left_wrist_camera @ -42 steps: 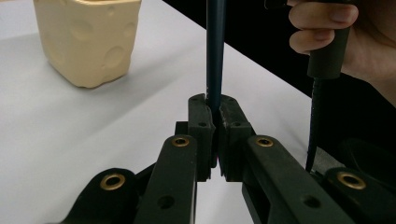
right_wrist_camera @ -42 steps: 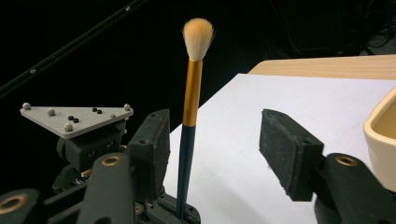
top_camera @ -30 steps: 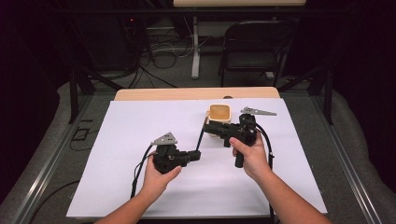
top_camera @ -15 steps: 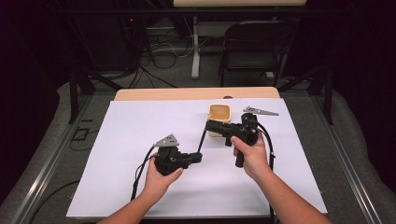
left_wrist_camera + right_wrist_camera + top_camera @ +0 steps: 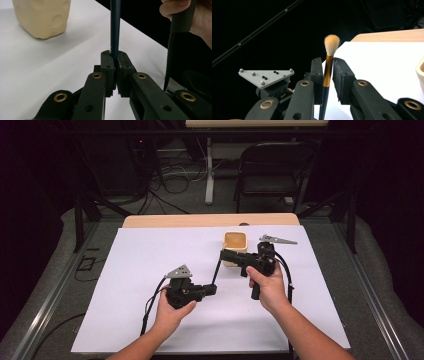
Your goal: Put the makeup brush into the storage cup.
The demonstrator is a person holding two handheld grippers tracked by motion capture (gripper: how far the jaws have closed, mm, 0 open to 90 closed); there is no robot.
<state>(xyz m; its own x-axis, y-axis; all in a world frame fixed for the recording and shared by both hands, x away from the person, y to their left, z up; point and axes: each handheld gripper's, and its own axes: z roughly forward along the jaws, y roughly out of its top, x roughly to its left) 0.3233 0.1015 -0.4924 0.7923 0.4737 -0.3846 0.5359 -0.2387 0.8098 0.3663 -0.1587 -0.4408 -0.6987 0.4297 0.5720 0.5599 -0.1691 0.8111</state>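
Gripping a thin brush [image 5: 216,269] by the lower end of its dark handle, the left hand-held gripper [image 5: 210,289] sits low over the white sheet [image 5: 150,255] on the bench [image 5: 210,220], its jaws pinched tight on the shaft in the left gripper view [image 5: 114,30]. The right hand-held gripper [image 5: 226,255] stands near the upper end of the same brush. In the right gripper view its jaws stand on either side of the golden ferrule [image 5: 328,71] with a gap on the right side, so the jaws are narrow but I cannot tell whether they press it; the pale bristle tuft [image 5: 332,44] rises above them. A cream-coloured cup [image 5: 235,242] stands on the sheet just behind the right hand-held gripper, open side up.
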